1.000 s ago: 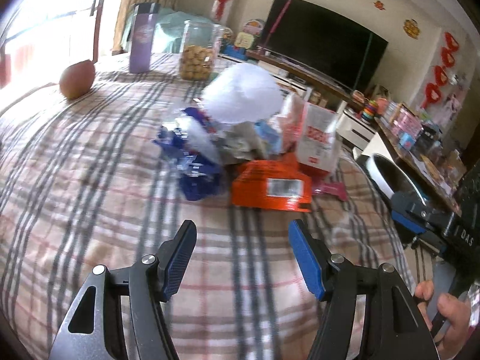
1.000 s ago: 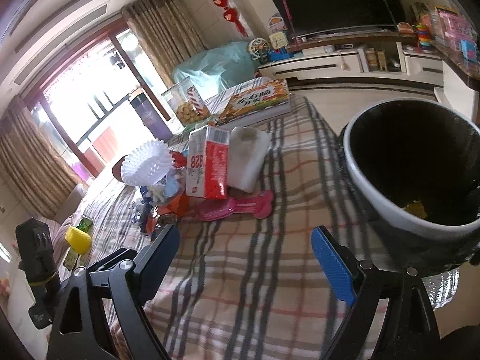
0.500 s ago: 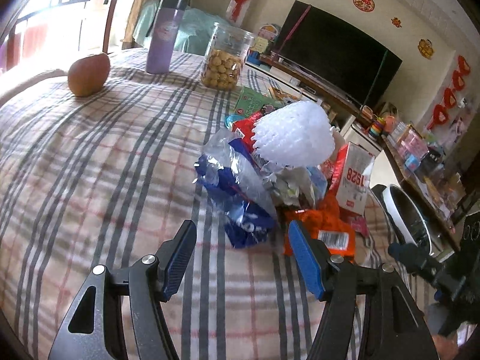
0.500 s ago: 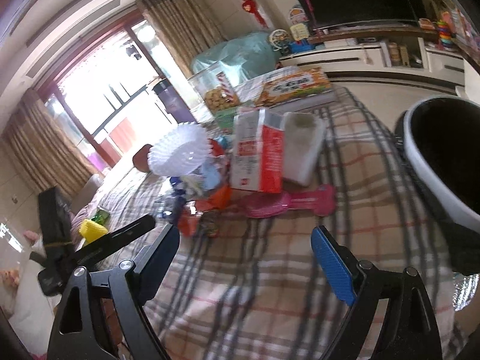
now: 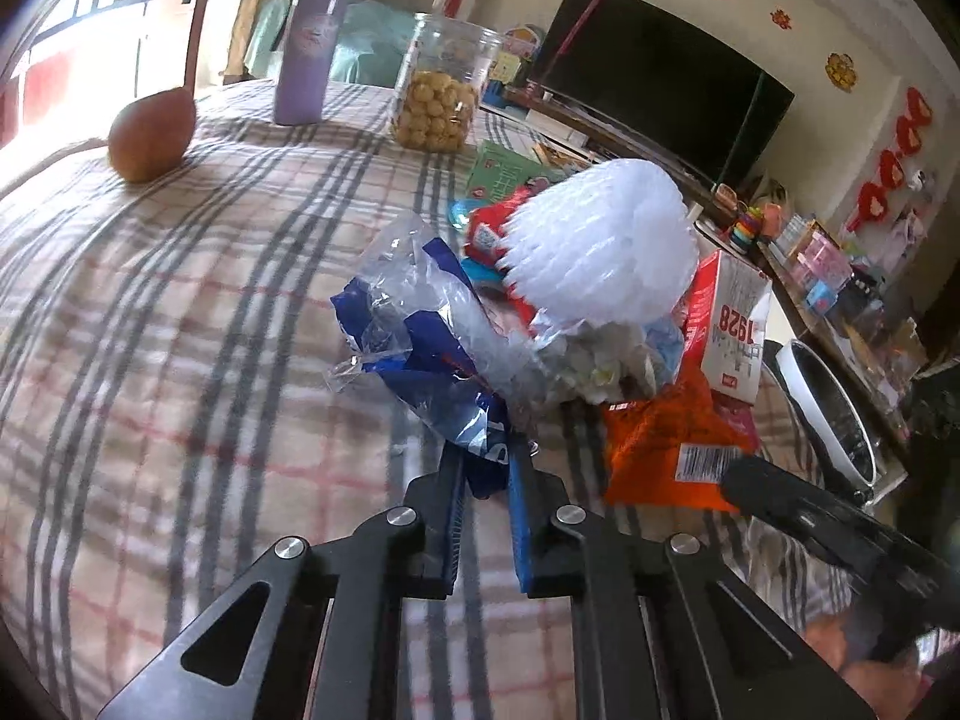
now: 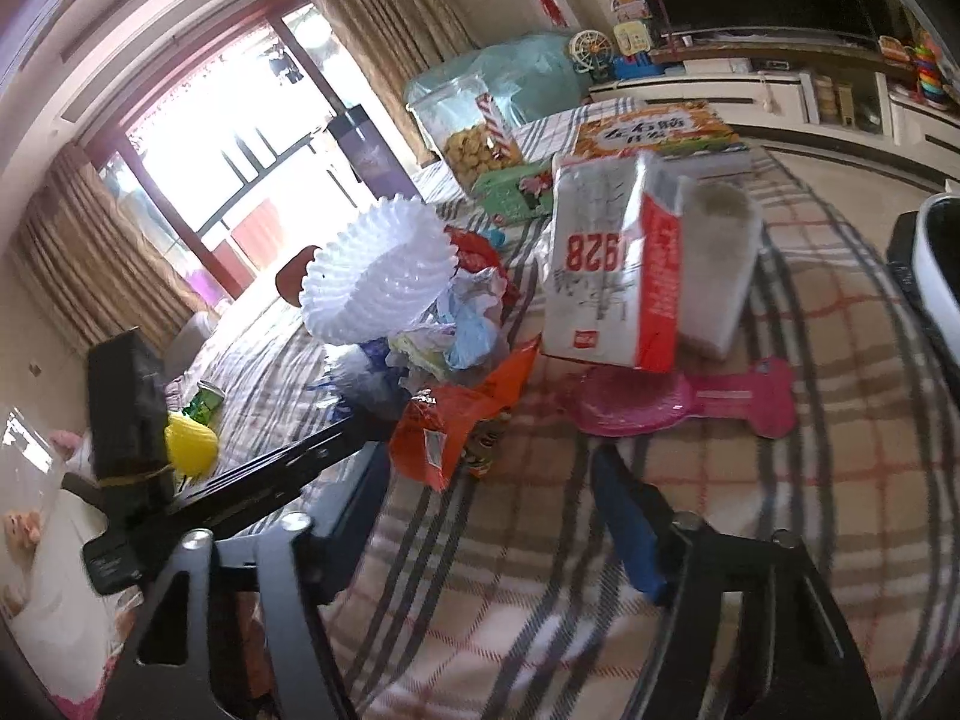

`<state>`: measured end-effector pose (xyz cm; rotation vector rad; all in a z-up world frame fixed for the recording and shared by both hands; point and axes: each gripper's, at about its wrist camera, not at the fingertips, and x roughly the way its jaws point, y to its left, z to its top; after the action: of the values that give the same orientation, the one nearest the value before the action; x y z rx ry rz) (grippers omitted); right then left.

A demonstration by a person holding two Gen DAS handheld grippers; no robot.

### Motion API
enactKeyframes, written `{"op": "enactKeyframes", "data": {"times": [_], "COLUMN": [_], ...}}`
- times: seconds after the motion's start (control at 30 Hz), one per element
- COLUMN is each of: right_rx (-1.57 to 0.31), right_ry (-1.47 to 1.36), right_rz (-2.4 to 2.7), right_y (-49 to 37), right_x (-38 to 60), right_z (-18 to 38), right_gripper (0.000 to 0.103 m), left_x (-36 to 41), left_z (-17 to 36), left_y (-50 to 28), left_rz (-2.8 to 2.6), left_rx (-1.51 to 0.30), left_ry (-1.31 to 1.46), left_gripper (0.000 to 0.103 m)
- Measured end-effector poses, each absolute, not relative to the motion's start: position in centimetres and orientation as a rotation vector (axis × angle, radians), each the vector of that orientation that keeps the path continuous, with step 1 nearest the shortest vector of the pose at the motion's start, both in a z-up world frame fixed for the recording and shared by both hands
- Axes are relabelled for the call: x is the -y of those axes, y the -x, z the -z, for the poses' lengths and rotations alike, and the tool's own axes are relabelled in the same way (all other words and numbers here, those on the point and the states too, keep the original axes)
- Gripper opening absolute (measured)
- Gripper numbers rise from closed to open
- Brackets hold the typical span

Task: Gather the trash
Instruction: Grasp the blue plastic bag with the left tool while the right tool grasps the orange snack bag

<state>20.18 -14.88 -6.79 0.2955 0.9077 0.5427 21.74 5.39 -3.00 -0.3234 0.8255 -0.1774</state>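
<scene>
A heap of trash lies on the plaid tablecloth point(image 5: 180, 360): a blue and clear plastic wrapper point(image 5: 420, 348), a white foam fruit net point(image 5: 600, 252), an orange snack wrapper point(image 5: 666, 450) and a red and white carton point(image 5: 732, 324). My left gripper point(image 5: 486, 468) is shut on the wrapper's near end. In the right wrist view its black arm reaches in from the left. My right gripper point(image 6: 487, 459) hangs just short of the orange snack wrapper point(image 6: 450, 420). Its jaws are closing, and the wrapper's corner lies between the fingertips without either pad pressing on it.
A round black and white bin point(image 5: 828, 414) stands off the table's right side. A brown fruit point(image 5: 153, 138), a purple tumbler point(image 5: 306, 60) and a cookie jar point(image 5: 441, 96) stand at the far end. A pink flat scoop point(image 6: 690, 405) lies beside the carton point(image 6: 612, 276).
My left gripper moved up to the blue wrapper and shut on it. My right gripper moved left toward the heap, its jaws narrowed, and the bin slid to the frame's right edge.
</scene>
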Motion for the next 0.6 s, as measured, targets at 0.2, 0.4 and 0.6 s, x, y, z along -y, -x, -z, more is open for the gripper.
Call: {"op": "enactKeyframes", "data": {"times": [0.2, 0.4, 0.6], "right_rx": [-0.936, -0.907, -0.882], "right_ry": [-0.306, -0.299, -0.305], "right_rz": [-0.558, -0.572, -0.576], "right_y": [-20.4, -18.5, -16.9], "right_x": [14.2, 15.6, 17.7], "right_z": [7.9, 6.9, 5.8], "right_gripper": [0.014, 0.005, 0.002], "left_x": [-5.7, -4.1, -1.7], "left_z": [2.8, 2.4, 1.5], "left_y": [-18.5, -15.9, -14.4], "left_rz": [0.165, 0.189, 0.250], "left_rx": [-0.825, -0.824, -0.820], "left_ry": [0.339, 0.335, 0.299], "left_gripper": [0.011, 0.011, 0.011]}}
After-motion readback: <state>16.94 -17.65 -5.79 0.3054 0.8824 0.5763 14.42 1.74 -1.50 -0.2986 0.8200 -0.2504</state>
